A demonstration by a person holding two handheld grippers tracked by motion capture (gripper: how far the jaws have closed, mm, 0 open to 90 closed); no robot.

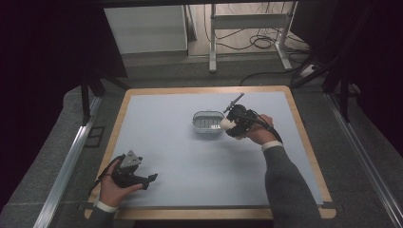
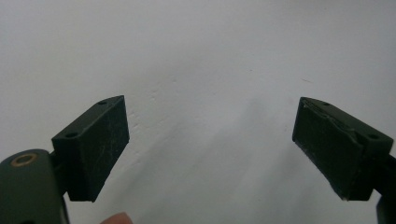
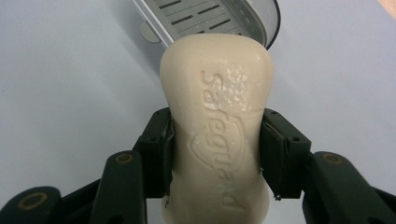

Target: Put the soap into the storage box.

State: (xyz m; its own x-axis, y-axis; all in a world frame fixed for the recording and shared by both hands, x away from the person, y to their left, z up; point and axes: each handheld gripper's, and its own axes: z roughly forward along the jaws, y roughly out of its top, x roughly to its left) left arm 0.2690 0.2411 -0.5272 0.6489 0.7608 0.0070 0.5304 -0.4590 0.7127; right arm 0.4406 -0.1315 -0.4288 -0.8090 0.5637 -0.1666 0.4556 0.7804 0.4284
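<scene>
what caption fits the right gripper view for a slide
Right gripper clamps a cream Safeguard soap bar just short of the slotted soap dish.

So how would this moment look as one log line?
right gripper: shut on soap bar, beside soap dish | left gripper: open, empty, near table edge

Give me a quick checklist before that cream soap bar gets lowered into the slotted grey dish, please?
1. Grip: the right gripper clamps the cream bar of soap on both sides: ok.
2. The slotted grey soap dish is empty: ok.
3. Soap over the dish: at its rim, not centred: not ok.
4. The left gripper rests open, far from the dish: ok.
5. Dish steady on the pale blue table mat: cannot tell.
</scene>
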